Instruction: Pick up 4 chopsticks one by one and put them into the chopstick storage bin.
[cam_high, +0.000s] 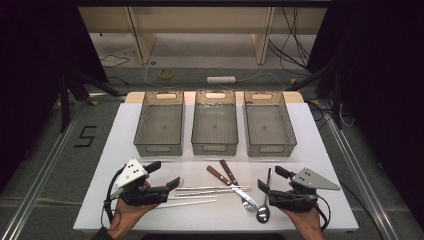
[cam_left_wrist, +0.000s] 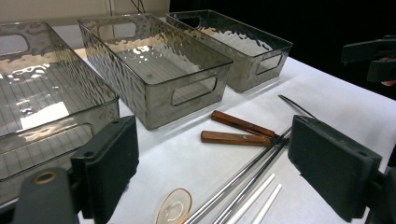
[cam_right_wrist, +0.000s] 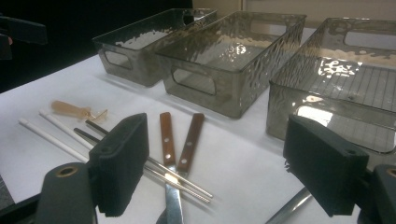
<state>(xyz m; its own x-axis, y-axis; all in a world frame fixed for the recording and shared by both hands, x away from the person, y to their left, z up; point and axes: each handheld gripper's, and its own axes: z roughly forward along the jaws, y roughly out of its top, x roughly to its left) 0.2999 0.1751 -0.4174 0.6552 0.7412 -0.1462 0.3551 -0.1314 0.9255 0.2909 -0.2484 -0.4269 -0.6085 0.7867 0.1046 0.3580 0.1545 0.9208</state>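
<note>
The left gripper is held with jaws apart and nothing between them; metal chopsticks and white chopsticks lie just beyond its tips. The right gripper is likewise spread wide, unloaded, a spoon lying just beside its jaws.

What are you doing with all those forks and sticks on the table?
A person holds the left gripper and the right gripper, both open and holding nothing. Between them on the white table lie metal chopsticks, white chopsticks, two wooden-handled pieces of cutlery and a spoon. Three clear bins behind them are empty, so nothing has been put in yet.
</note>
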